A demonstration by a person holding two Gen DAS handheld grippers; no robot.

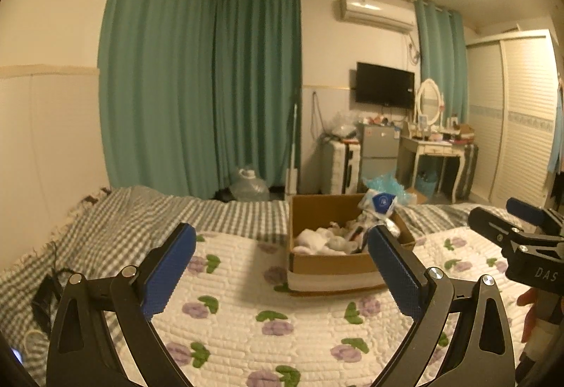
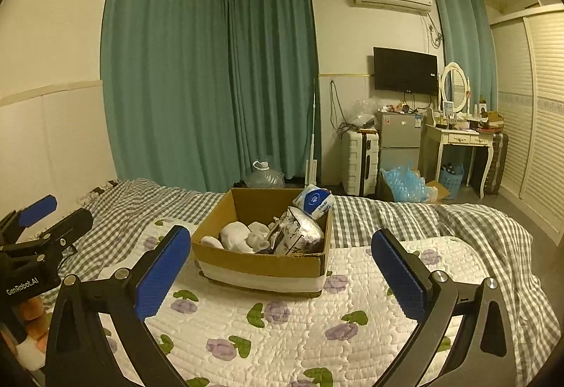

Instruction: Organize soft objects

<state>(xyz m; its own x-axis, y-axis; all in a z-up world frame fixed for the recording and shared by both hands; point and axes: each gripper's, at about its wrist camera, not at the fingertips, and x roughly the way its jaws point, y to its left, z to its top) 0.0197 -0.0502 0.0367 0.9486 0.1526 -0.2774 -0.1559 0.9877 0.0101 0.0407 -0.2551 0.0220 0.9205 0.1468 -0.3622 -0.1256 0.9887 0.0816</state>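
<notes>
**Both grippers empty, box of soft things waiting on the bed**

The left gripper and the right gripper hang over the flowered quilt, each with its 2 blue-padded fingers spread wide and nothing between them. Neither touches the cardboard box, which sits on the quilt ahead of both, nearer the right gripper's line of sight.

The soft objects are inside that box: a heap of white plush or rolled fabric toward its left side, a crumpled silvery-white bag toward its right, and a white pack with a round blue logo propped on the far right rim. What exactly the white heap is made of cannot be told from here.

My reading is that this is either the start of a reach or a pause between picks, with nothing in hand. The next move would likely call for 1 gripper to travel forward and dip over the near wall of the box, closing gently on a single soft item; the pack on the rim looks loosely perched and could tip.

Readable writing: "GenRobot.AI" on the left gripper's body in the right wrist view, and "DAS" on the right gripper's body in the left wrist view. The pack's print is too small to read.
</notes>
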